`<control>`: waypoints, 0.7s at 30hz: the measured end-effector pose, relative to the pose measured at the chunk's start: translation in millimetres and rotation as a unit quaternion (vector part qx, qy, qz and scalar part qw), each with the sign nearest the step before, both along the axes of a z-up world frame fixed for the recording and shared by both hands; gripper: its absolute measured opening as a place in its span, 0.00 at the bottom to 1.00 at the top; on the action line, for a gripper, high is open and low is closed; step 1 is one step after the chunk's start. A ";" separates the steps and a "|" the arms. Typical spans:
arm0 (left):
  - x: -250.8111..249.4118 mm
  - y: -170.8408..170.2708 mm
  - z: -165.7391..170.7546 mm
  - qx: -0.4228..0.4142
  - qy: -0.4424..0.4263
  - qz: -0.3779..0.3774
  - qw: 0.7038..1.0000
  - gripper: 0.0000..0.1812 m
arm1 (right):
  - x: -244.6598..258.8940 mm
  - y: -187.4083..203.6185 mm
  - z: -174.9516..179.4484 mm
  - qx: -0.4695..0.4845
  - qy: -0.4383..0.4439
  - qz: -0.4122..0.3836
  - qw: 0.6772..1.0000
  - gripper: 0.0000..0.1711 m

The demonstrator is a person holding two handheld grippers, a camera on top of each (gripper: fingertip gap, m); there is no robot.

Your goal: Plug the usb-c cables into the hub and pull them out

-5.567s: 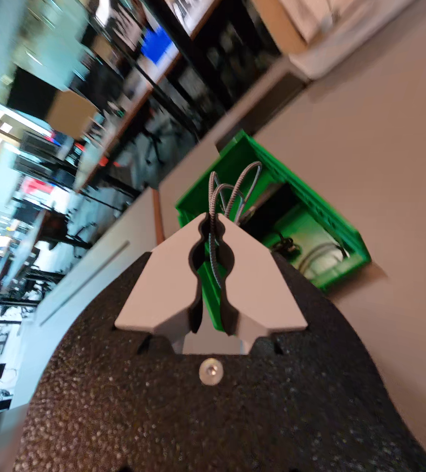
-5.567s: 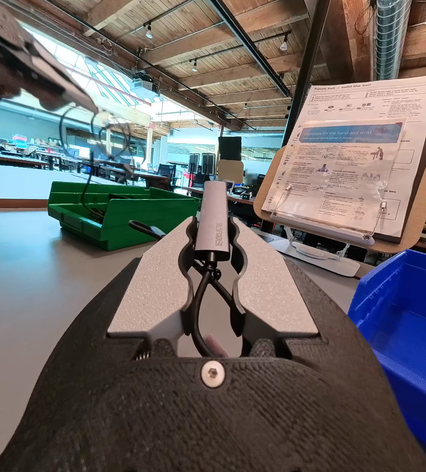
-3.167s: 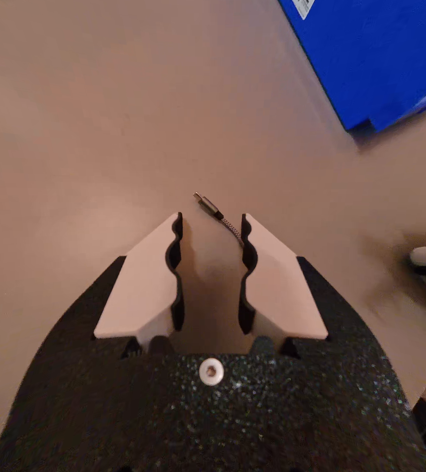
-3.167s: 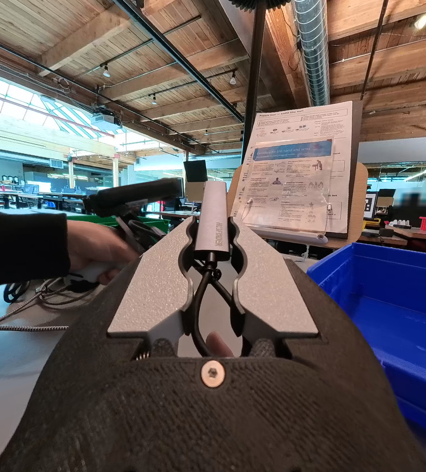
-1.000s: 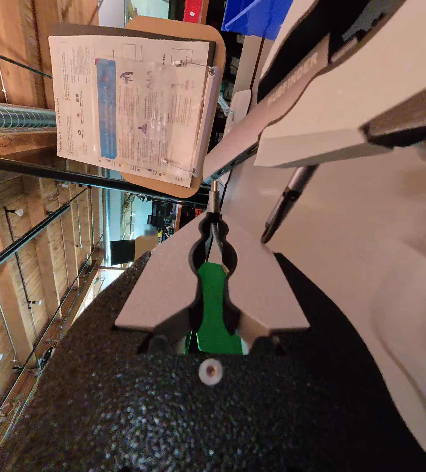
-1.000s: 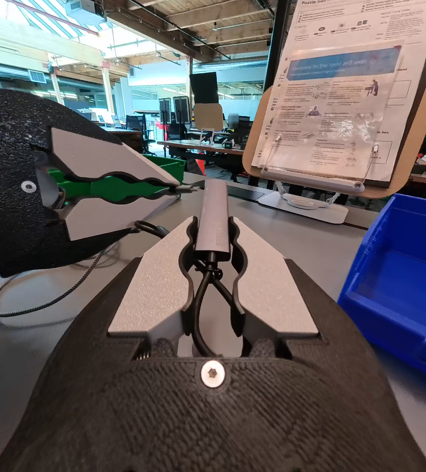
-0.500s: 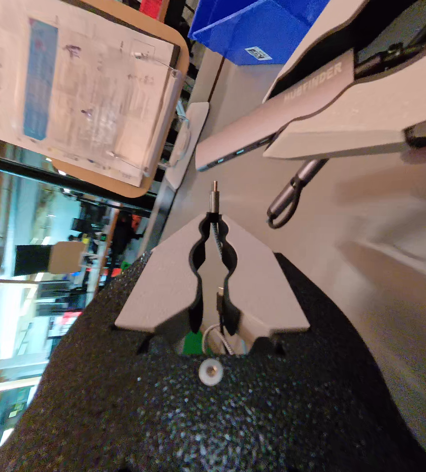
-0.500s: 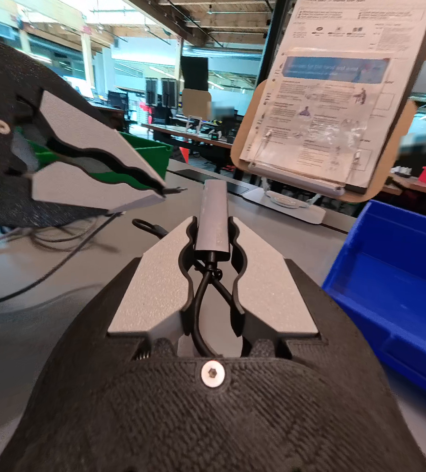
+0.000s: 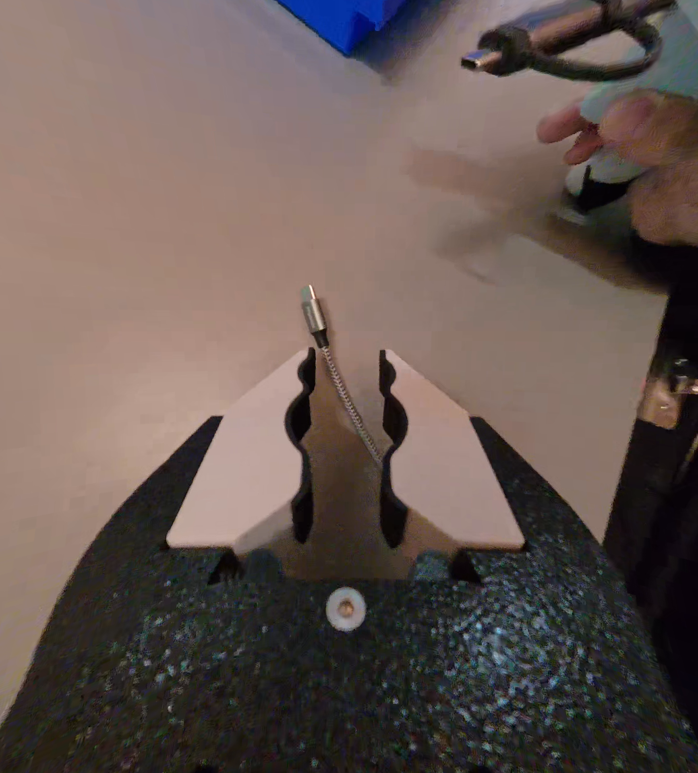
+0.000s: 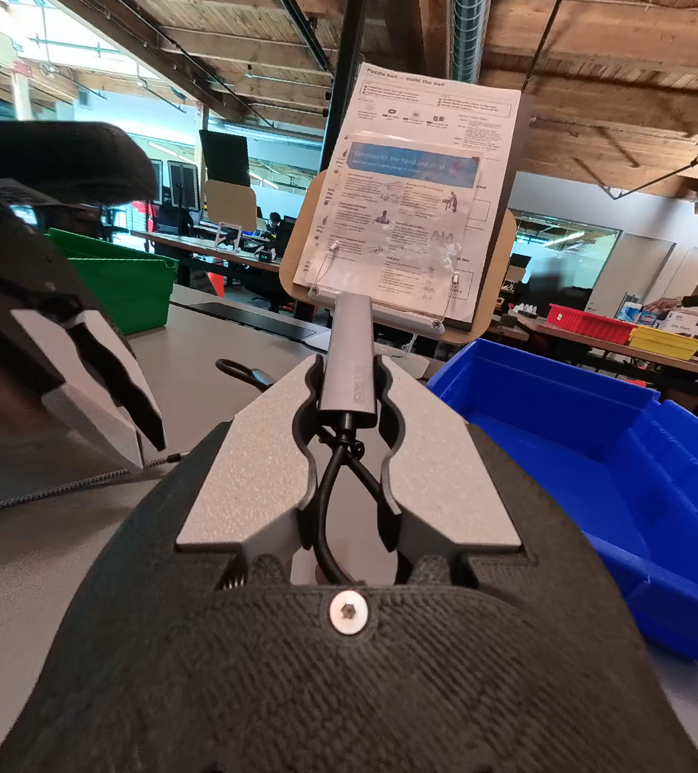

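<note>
My left gripper [image 9: 345, 355] is open and points down at the grey table [image 9: 129, 209]. The braided usb-c cable [image 9: 345, 397] lies loose between its fingers, with the silver plug [image 9: 311, 311] just past the tips. My right gripper [image 10: 347, 364] is shut on the grey hub [image 10: 349, 355], which sticks out forward above the table. The hub's own black lead [image 10: 330, 481] loops back between the fingers, and its plug [image 9: 489, 58] shows at the top right of the left wrist view. The left gripper [image 10: 146, 451] shows at the left of the right wrist view, over the braided cable [image 10: 66, 481].
A blue bin [image 10: 590, 460] stands close on the right, and its corner [image 9: 338, 16] shows in the left wrist view. A green bin [image 10: 125, 280] is at the back left. A document stand [image 10: 401, 209] stands behind the hub. A person's hand [image 9: 673, 159] is at the right. Tip to tip, the grippers are about 15 cm apart.
My left gripper has opened and let go of the braided cable, and it has swung away from the hub down towards the table. My right gripper still holds the hub.
</note>
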State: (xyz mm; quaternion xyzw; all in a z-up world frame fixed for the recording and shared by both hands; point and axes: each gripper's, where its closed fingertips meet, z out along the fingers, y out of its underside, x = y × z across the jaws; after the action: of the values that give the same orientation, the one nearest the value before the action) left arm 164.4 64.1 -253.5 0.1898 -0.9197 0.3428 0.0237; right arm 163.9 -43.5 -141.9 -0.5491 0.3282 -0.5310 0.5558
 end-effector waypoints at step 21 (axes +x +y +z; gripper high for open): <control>14.2 -11.6 -12.5 -0.084 0.175 0.044 0.980 0.00 | -2.0 3.3 1.0 -0.006 -0.008 0.008 1.000 0.14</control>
State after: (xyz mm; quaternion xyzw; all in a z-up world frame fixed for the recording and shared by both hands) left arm 178.6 52.6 -266.0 0.2845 -0.8600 0.3810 0.1853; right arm 161.9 -40.2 -140.9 -0.5506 0.3161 -0.5325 0.5599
